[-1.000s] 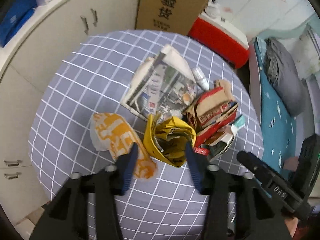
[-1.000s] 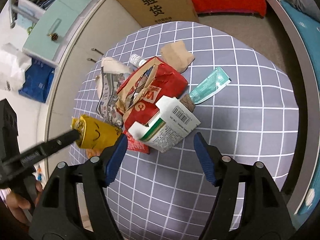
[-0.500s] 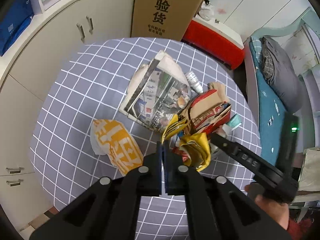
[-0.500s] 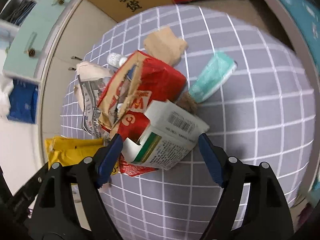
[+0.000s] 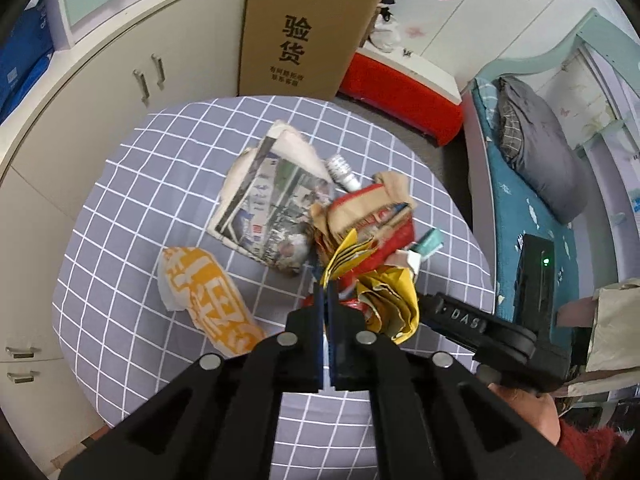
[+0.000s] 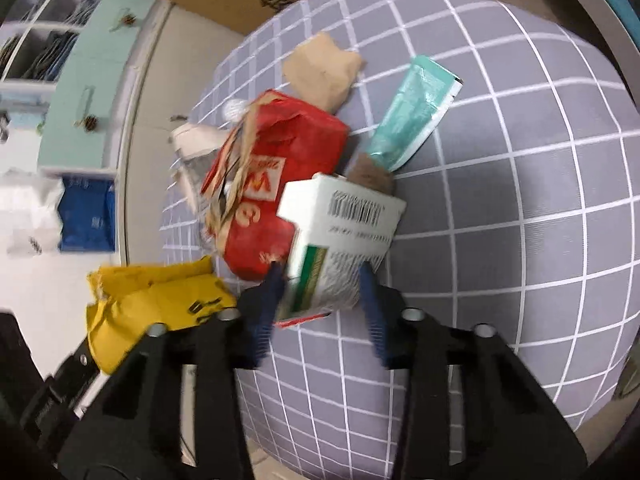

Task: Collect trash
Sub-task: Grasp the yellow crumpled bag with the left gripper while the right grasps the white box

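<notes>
Yellow bag (image 5: 384, 296) lifted, white carton (image 6: 340, 248) newly gripped

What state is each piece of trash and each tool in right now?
Left tool: shut on the yellow bag.
Yellow bag: crumpled, lifted.
Right tool: just closing, pads against the white carton.
White carton: torn open.
Red paper bag: ripped, crumpled.
Newspaper: folded, flat.
Orange wrapper: flat on the table.

The left gripper (image 5: 325, 300) points steeply down, its jaws pinched together. The right gripper (image 6: 320, 292) angles down, its jaws just closing.
</notes>
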The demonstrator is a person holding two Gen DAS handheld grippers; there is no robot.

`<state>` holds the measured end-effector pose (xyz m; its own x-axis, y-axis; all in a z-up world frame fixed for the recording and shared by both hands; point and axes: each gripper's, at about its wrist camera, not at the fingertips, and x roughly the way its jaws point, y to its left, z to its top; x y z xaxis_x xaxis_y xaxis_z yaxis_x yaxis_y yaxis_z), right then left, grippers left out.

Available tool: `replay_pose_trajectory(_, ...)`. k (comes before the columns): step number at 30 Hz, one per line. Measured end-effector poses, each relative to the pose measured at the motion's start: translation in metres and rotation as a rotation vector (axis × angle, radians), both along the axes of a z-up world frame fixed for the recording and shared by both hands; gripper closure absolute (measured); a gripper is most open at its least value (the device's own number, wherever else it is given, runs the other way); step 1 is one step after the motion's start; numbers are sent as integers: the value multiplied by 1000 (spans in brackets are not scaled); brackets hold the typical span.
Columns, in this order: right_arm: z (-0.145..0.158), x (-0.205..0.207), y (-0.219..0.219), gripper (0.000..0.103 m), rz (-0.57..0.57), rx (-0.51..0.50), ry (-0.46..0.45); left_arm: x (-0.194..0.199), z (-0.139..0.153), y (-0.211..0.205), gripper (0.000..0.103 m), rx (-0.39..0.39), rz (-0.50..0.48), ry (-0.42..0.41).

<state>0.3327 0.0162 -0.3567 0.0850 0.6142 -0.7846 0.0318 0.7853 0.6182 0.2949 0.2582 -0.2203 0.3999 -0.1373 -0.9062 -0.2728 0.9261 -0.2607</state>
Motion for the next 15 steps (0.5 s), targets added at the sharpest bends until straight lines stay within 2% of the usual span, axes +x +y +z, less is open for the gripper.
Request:
replay_pose_trajectory(5, 2, -7, -11, 77, -9, 31, 7, -5, 3, -12, 102, -1, -22, -9)
replay_pose_trajectory(15, 14, -25, -32, 81, -25, 53, 10, -11, 5, -21, 102, -11, -29, -13)
